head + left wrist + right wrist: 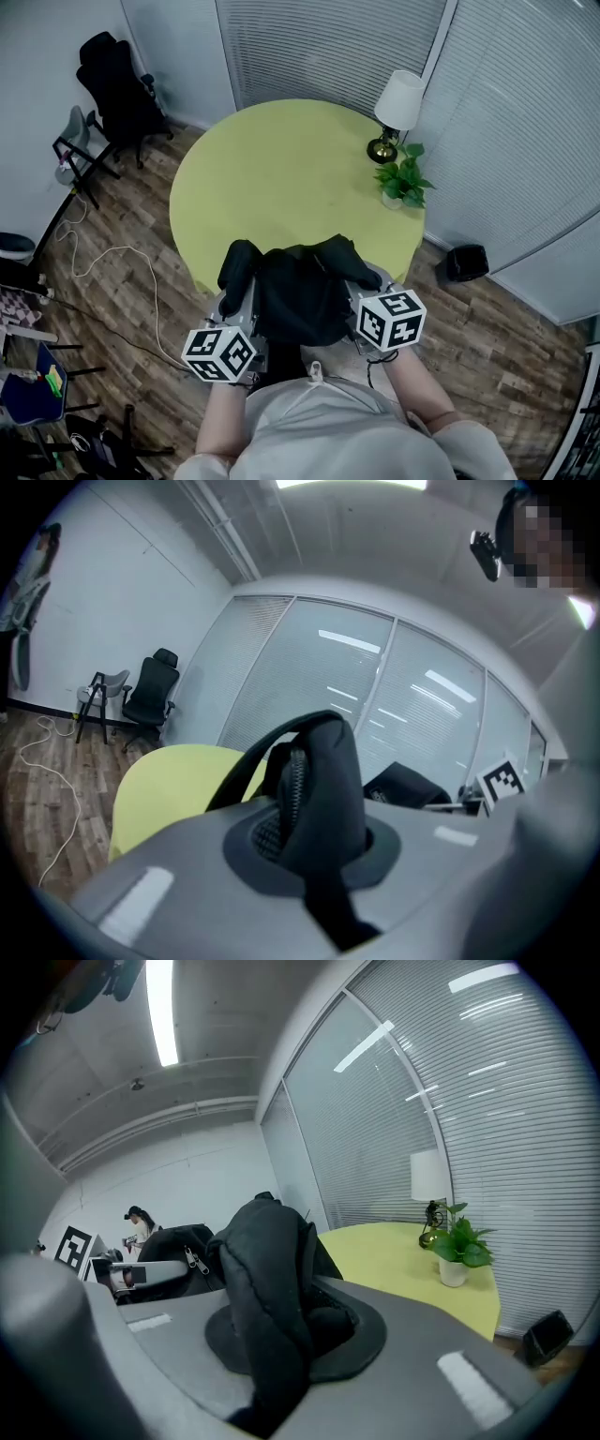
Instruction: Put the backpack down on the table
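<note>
Nearest us, the person's pale shirt (319, 427) fills the bottom of the head view, and both forearms reach forward. Just ahead we note the left gripper (234, 295) and the right gripper (368, 284), each with its marker cube facing up. Between them hangs the black backpack (300, 292), held in front of the chest and overlapping the near edge of the round yellow-green table (281, 173). We cannot tell whether the bag's underside touches the tabletop.

Left gripper view: jaws clamped tight on a fold of black fabric with a zipper (292, 789) running up it. A strap (253, 757) arcs off to the left.

Right gripper view: jaws likewise pinched on a thick padded fold of the backpack, with the rest of the bag beside it to the left.

At the table's far right we record a lamp (397, 105) with a white shade and, just beside it, a small potted plant (403, 180).

Off the table:
- a black office chair (117, 84) at upper left
- a white cable (117, 258) looped on the wooden floor (487, 337)
- a dark bin (466, 262) by the blinds (328, 47) at right
</note>
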`<state>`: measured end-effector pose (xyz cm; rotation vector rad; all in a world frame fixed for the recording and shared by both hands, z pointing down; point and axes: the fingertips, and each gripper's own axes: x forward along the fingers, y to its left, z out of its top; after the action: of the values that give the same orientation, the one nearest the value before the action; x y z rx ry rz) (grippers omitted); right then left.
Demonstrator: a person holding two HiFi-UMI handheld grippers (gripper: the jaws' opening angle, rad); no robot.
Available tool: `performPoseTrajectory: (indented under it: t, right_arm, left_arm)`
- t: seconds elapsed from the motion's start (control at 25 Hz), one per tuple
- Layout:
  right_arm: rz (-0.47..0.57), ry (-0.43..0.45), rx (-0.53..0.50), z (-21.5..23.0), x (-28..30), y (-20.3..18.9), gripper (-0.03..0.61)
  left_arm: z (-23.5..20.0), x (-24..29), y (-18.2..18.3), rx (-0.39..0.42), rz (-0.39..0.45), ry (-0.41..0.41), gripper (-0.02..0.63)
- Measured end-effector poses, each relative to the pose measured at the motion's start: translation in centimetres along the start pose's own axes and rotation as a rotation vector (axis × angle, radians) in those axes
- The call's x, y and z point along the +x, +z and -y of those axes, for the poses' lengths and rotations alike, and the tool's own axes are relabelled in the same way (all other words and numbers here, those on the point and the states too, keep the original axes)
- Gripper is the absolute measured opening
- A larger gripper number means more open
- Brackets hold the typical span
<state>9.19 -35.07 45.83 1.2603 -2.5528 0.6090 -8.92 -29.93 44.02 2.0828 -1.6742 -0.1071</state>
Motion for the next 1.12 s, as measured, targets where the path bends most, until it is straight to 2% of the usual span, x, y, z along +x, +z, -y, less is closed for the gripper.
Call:
performPoseTrajectory:
  t: [0.6,0.84,1.12]
  right_arm:
    - [0.041,-0.125,0.068,5.1,15.0,8.7,0.032]
    - [0.038,-0.162,0.082,6.5,21.1,10.2,0.032]
    - [0.016,-0.191,0.098,8.1,25.9,10.1,0.032]
  left_arm:
    - [-8.1,16.8,8.8,0.028,-0.056,-0.122,0.026]
    - [-11.9,22.4,10.6,0.039,-0.08,-0.155,0.026]
    - [-15.1,27.0,10.5,0.033,-0.122,-0.17,0.026]
